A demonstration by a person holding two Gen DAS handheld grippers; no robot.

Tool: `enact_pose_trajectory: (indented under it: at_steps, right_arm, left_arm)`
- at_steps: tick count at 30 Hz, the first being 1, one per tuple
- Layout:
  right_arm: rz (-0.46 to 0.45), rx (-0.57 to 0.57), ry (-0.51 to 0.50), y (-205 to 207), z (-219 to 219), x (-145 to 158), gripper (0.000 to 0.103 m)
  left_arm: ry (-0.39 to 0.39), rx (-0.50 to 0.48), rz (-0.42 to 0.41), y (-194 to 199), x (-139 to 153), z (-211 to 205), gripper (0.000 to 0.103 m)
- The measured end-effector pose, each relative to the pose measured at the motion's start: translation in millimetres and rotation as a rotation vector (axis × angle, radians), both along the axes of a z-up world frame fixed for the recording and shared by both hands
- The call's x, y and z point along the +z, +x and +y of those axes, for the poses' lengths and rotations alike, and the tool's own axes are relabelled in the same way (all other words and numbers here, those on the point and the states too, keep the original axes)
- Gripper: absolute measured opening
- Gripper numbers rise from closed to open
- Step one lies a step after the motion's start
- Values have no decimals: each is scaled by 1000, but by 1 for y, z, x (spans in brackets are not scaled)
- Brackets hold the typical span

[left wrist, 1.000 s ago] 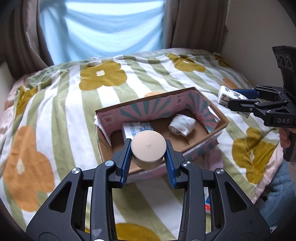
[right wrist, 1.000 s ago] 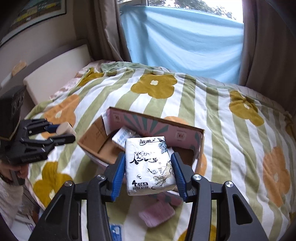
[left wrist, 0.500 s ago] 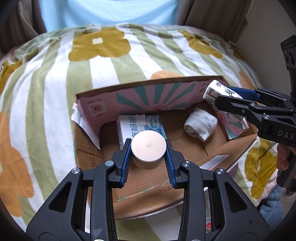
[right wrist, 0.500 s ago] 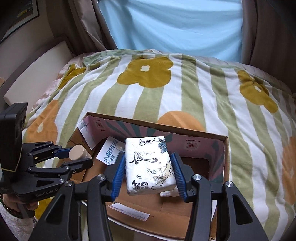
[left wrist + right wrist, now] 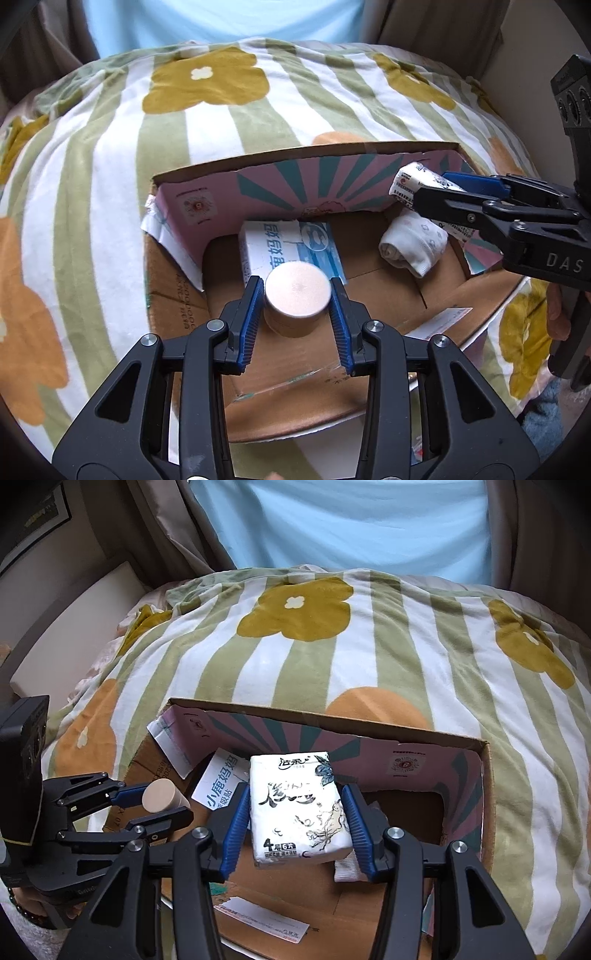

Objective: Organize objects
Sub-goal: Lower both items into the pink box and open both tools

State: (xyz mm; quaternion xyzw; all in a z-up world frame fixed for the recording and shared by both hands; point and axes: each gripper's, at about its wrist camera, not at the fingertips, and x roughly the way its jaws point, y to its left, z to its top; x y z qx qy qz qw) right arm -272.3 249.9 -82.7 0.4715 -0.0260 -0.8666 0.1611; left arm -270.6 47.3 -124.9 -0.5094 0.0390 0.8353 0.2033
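An open cardboard box (image 5: pixel 306 155) with a pink patterned inside lies on the bed; it also shows in the right wrist view (image 5: pixel 484 775). My left gripper (image 5: pixel 297 302) is shut on a round beige jar (image 5: pixel 297 291) and holds it over the box's left half, just above a blue-and-white packet (image 5: pixel 291 240). My right gripper (image 5: pixel 297 812) is shut on a white tissue pack (image 5: pixel 299 805) over the box's right half. In the left wrist view that tissue pack (image 5: pixel 413 181) hangs above a rolled white sock (image 5: pixel 413 243) in the box.
The box rests on a green-striped blanket with yellow flowers (image 5: pixel 207 74). Its front flap (image 5: pixel 266 923) lies folded out toward me. A blue curtain (image 5: pixel 351 524) hangs behind the bed. A white headboard cushion (image 5: pixel 74 627) is at the left.
Both grippers have moved forward and down over the box with their loads. The jar now hangs lower over the blue-and-white packet, and the tissue pack is inside the box's right side.
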Motion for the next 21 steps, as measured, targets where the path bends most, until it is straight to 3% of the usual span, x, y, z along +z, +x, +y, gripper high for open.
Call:
enact_pose_trajectory:
  at_steps: [2,3,4,5,8,12,21]
  right_arm:
    - [4,-17,-15,0,1,3,87]
    - [14,-31,-25,2,3,4,89]
    - [23,-39,-37,3,5,6,90]
    - [26,-46,-49,4,7,7,90]
    - [5,-68,-94,7,13,6,102]
    - [-28,-90,-159,14,22,7,102]
    - [30,-52,-42,40,17,33,102]
  left_arm:
    - [14,-9,2,3,2,-3,40]
    - [3,-7,5,5,2,-3,50]
    - [-19,-4,9,7,2,-4,93]
    - [-29,-5,18,10,1,-4,102]
    - [-25,0,33,16,5,-10,103]
    - [9,11,34,24,14,-19,103]
    - [21,20,84,58,39,-25,103]
